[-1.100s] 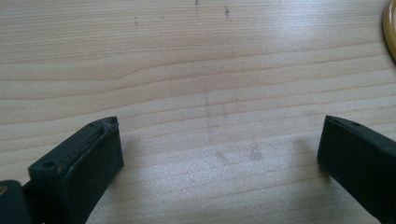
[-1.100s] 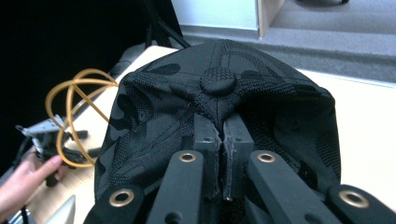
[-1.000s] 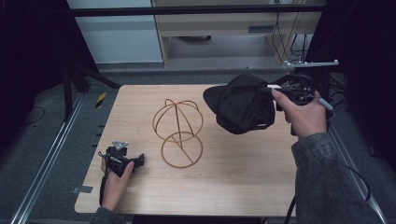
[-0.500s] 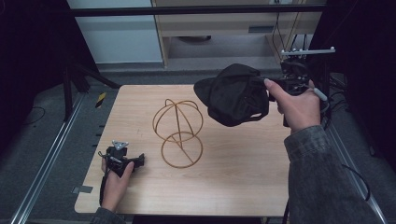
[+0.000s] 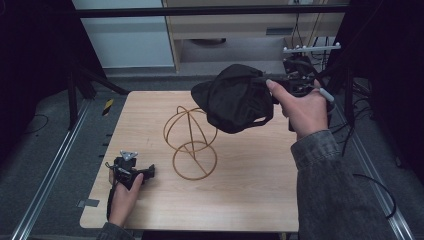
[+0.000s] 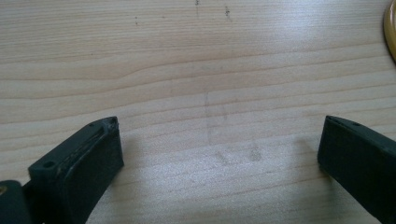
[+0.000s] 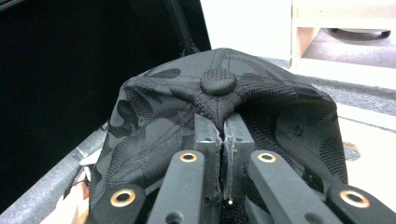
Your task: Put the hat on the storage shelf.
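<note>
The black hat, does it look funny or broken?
Not broken. The black hat just hangs crumpled in the air, pinched by its crown fabric in the right gripper, above and beside the wire stand. Nothing is spilled or tipped.

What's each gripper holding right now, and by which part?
The right gripper pinches the black cap by its crown fabric, just below the top button. The left gripper is open, holding nothing.

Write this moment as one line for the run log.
right gripper: shut on black fabric cap, above table | left gripper: open, resting on wooden table | gold wire stand: bare
</note>
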`<state>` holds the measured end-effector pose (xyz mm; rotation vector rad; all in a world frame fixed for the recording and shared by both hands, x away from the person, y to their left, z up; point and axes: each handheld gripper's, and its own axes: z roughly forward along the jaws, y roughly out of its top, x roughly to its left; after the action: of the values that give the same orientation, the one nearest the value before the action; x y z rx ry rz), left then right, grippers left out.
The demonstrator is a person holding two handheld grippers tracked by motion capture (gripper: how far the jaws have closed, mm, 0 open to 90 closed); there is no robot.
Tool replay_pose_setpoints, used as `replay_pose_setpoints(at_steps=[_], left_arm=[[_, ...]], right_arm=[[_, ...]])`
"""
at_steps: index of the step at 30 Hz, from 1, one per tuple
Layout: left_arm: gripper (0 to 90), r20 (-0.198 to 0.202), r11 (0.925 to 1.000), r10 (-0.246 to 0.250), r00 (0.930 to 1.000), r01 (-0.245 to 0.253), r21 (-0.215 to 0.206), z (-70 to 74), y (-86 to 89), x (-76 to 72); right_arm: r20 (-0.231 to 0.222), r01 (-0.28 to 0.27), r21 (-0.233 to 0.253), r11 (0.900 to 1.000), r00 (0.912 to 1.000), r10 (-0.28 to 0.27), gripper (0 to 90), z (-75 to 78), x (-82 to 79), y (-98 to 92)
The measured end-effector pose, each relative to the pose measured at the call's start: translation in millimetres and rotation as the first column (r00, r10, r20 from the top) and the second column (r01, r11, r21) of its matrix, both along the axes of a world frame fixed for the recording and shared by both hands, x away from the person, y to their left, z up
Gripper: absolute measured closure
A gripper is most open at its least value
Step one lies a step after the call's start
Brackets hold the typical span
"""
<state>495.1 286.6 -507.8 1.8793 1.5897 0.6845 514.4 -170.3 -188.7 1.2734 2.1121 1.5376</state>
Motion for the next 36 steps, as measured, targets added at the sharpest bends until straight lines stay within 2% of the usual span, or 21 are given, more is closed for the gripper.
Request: replay_pose_setpoints(at_steps=[11,16,24,36], left_arm=[[0.0,0.0,1.0,0.002,1.0,-0.002,0.0,0.0,-0.2,0.1],[0.0,0.002,1.0,0.003,1.0,-0.003,-0.001,-0.1,-0.3,0.1],[0.0,0.002,1.0,0.003,1.0,-0.003,0.0,-0.1,-0.3,0.1],[0.0,0.001,1.0,0.002,1.0,-0.002,0.001,-0.1,-0.2,0.2]], right_arm=[[0.004,-0.043,0.022,0.999,0.9991,0.043,86.9,0.9,6.9,26.8],[0.005,-0.077,0.038,0.996,0.997,0.077,86.9,1.0,8.2,46.5],[0.005,-0.122,0.025,0.992,0.9925,0.122,86.8,3.1,7.1,69.6],[-0.003,-0.166,0.005,0.986,0.9861,0.166,86.7,-4.2,6.7,88.1]])
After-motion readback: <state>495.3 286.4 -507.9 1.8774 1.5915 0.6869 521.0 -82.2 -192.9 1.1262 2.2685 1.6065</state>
